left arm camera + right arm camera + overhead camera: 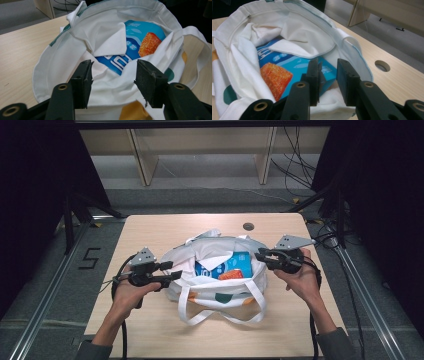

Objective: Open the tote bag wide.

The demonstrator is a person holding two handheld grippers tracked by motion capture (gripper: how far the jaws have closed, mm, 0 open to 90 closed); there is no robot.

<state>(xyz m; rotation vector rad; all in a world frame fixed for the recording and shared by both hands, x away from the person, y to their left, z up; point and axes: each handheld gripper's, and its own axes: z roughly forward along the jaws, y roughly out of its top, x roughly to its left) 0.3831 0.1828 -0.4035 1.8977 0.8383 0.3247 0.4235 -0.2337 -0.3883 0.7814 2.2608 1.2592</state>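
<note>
White bag at frame centre on table, blue box inside. Left gripper spread at bag's left rim; right gripper part-spread, gripping nothing. Likely step: opening bag. Next: pinch rim.

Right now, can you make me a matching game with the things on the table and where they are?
Things:
1. bag
2. blue packet
3. hole
4. left gripper

Places:
A. inside the bag
B. in the tabletop behind the bag
C. middle of the table
D. at the bag's left edge

Pairs: 1-C, 2-A, 3-B, 4-D
</note>
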